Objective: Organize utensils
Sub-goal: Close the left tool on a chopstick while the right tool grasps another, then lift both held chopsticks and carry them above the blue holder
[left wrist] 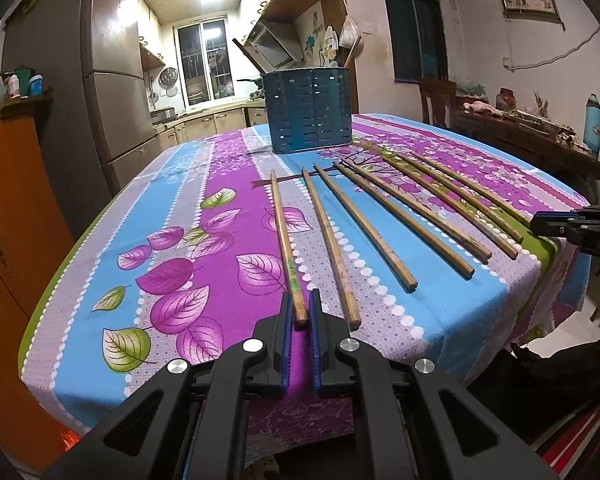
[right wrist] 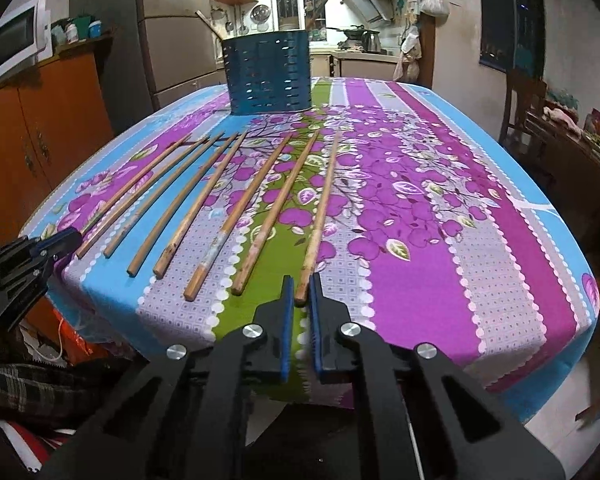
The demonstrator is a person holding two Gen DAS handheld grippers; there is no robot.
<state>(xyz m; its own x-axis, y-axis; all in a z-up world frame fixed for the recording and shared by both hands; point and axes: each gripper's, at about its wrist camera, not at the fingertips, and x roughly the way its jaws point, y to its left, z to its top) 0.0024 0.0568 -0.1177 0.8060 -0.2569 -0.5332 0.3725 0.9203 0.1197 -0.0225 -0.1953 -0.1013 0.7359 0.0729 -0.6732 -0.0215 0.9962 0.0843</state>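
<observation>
Several wooden chopsticks lie fanned out side by side on the flowered tablecloth. A blue perforated utensil holder stands upright behind them; it also shows in the right wrist view. My left gripper is narrowly open, its jaws on either side of the near end of the leftmost chopstick. My right gripper is narrowly open around the near end of the rightmost chopstick. Both chopsticks still lie on the cloth. Each gripper shows at the edge of the other's view.
The table's front edge is just below both grippers. An orange cabinet stands left of the table. A wooden side table with clutter and a chair stand at the right. A fridge and the kitchen lie behind.
</observation>
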